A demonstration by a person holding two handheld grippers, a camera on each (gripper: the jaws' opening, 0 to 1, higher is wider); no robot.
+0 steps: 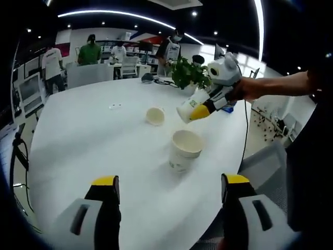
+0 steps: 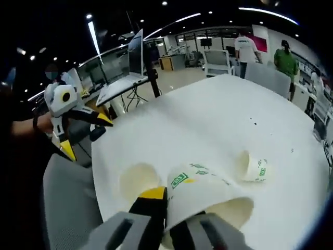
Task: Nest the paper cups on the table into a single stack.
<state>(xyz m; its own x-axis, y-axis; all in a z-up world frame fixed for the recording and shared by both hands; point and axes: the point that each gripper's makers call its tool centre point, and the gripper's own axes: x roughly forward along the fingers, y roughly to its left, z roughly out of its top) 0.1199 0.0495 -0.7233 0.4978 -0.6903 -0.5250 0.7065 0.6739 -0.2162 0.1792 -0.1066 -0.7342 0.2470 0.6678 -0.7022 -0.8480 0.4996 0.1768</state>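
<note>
near the table (image 1: pixel 78 135) edge, upright cup (image 1: pixel 184 150), open jaws apart

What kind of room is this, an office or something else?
Probably an open-plan office or lab: a big white table with a potted plant, desks and chairs behind it, people standing about, and strip lights overhead.
</note>
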